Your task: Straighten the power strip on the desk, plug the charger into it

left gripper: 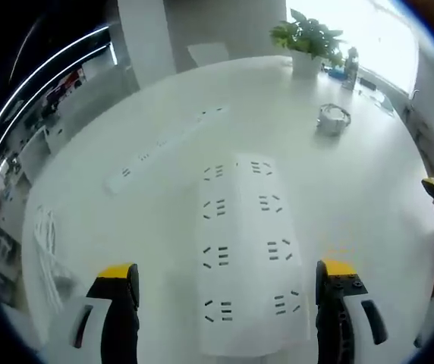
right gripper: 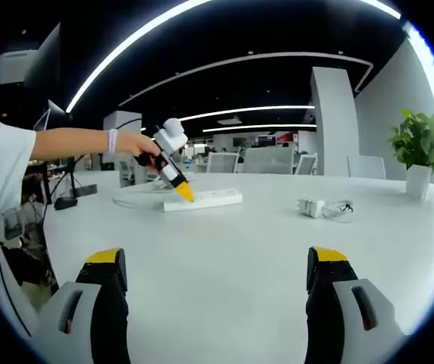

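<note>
open office, ceiling light strips (right gripper: 224, 64), chairs (right gripper: 268, 159)

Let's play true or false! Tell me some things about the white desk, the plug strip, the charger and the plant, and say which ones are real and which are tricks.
1. The power strip lies between the open jaws of the left gripper. True.
2. The charger is already plugged into the strip. False: it lies apart from it on the desk, with its cable beside it.
3. A potted plant stands on the desk. True.
4. The right gripper is holding the charger. False: its jaws are open and empty.
5. A person's hand holds the left gripper over the strip. True.
</note>
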Demonstrator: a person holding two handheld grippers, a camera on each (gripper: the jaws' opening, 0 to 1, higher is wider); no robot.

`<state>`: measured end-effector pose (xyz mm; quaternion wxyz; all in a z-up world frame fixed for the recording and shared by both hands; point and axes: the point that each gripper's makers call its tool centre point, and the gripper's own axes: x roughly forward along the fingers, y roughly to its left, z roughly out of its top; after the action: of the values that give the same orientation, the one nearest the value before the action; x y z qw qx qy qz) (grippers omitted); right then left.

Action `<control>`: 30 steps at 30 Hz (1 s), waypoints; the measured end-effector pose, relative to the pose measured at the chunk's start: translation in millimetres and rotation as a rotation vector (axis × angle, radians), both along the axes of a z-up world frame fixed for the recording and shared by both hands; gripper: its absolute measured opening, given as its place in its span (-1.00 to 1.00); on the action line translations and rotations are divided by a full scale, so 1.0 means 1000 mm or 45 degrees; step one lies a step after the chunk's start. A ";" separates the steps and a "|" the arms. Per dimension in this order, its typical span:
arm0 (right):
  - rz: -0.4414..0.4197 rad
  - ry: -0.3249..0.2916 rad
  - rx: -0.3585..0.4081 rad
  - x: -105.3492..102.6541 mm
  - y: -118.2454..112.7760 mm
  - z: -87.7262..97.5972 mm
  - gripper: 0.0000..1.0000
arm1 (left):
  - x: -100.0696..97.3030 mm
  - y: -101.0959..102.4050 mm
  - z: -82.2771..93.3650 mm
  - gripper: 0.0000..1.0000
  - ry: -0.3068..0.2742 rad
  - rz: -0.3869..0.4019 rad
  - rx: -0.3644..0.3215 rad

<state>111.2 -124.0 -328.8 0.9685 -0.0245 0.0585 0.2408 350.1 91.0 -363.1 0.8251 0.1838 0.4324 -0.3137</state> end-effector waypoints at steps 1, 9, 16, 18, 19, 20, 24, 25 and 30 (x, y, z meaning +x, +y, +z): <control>0.000 0.002 0.001 0.000 0.000 0.000 0.97 | -0.001 0.000 -0.001 0.99 0.009 0.007 -0.006; -0.004 0.009 0.015 -0.001 -0.002 -0.002 0.97 | 0.000 0.006 -0.012 0.99 0.074 0.036 0.036; -0.011 0.005 0.020 -0.002 -0.005 -0.001 0.97 | -0.011 0.003 -0.016 0.98 0.121 0.032 0.054; -0.014 0.006 0.022 -0.002 -0.006 0.000 0.97 | -0.010 0.004 -0.015 0.97 0.124 0.042 0.054; -0.014 0.005 0.022 -0.002 -0.006 0.000 0.97 | -0.011 0.004 -0.015 0.97 0.127 0.046 0.058; -0.015 0.004 0.023 -0.003 -0.006 0.000 0.97 | -0.011 0.004 -0.015 0.97 0.128 0.043 0.063; -0.018 0.005 0.026 -0.003 -0.007 0.000 0.97 | -0.013 0.003 -0.017 0.96 0.134 0.047 0.089; -0.018 0.005 0.026 -0.003 -0.007 0.000 0.97 | -0.013 0.004 -0.017 0.96 0.134 0.050 0.095; -0.023 0.005 0.027 -0.004 -0.010 0.000 0.97 | -0.015 0.005 -0.018 0.95 0.153 0.055 0.092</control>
<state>107.3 -133.6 -329.1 0.9707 -0.0133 0.0581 0.2326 335.1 95.7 -381.2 0.7971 0.1849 0.4960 -0.2904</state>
